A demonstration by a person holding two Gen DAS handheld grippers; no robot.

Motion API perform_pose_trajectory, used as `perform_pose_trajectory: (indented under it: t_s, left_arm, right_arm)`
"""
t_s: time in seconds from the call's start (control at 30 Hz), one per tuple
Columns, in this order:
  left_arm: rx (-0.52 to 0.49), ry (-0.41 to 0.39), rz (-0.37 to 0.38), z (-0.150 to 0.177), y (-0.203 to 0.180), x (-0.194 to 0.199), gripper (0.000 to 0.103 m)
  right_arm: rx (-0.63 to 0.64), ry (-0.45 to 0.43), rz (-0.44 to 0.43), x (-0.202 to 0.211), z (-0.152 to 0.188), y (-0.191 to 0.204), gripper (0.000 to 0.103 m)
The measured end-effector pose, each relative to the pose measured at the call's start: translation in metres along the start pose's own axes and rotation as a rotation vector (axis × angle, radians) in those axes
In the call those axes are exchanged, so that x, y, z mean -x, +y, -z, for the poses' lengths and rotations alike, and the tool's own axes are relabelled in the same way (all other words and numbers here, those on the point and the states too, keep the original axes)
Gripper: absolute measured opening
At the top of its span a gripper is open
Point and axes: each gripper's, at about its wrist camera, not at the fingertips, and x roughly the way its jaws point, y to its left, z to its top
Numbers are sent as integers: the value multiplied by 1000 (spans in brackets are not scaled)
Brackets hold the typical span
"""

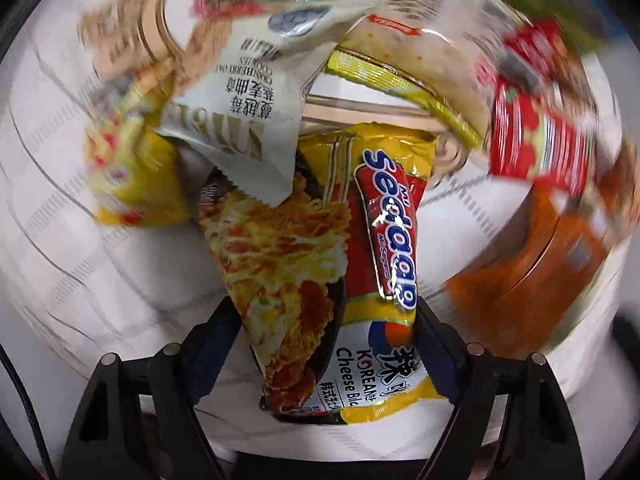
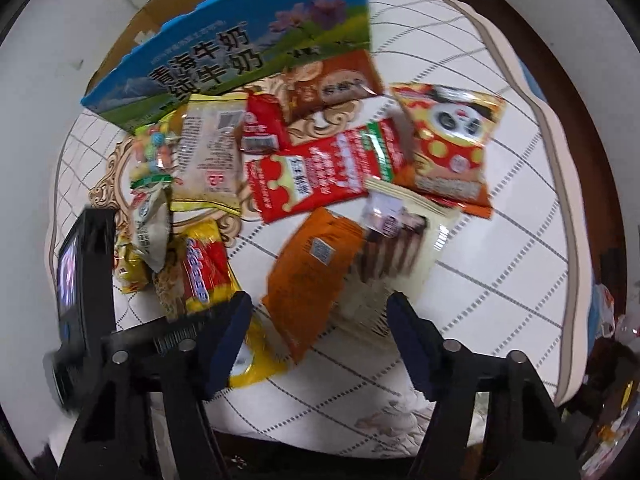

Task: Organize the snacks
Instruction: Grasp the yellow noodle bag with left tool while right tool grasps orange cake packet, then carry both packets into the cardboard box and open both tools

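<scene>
Many snack packets lie on a white quilted cloth (image 2: 500, 240). In the left wrist view my left gripper (image 1: 324, 340) has its jaws on either side of a yellow Sedaap cheese noodle packet (image 1: 320, 264), gripping its lower part. A white cranberry cookie packet (image 1: 244, 120) lies over the noodle packet's top. In the right wrist view my right gripper (image 2: 320, 332) is open and empty above an orange packet (image 2: 312, 276). The noodle packet (image 2: 200, 276) and the left gripper body (image 2: 84, 280) show at its left.
A blue milk carton box (image 2: 240, 48) stands at the back. Red packets (image 2: 320, 172), a panda packet (image 2: 452, 140), a chocolate stick packet (image 2: 396, 248) and a candy bag (image 2: 154, 152) lie around. The cloth's edge drops off at the right.
</scene>
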Motion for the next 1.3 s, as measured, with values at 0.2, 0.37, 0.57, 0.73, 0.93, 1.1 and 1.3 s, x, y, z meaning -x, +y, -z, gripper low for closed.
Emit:
perform_pose_trajectory:
  t_s: [0.2,0.37,0.57,0.73,0.93,1.1,1.3]
  left_arm:
    - [-44,6,-51,25,30,-8,86]
    - [-5,37,-2,24,49,-23,90]
    - [-7,41,38,23,66,-35,91]
    - [0,44,41,11,79,-56,93]
    - [-49,-37,-26,0,55,-45,93]
    - [-87,-58,-45,-11,57,-54,87]
    - [-92,-88,-31,-7,57,-38,85]
  right_arm:
    - [10,113,92,-56,-21,23,72]
    - [112,169,164,-92,-33,48,66]
    - [452,237,146,-104,-21,73,57]
    - [557,292,167,-98,-4,71,62]
    - [288,250,106,-97,-11,47,72]
    - [199,212,112,-98,-5,33,72]
    - [178,160,131,-104,25,29,57]
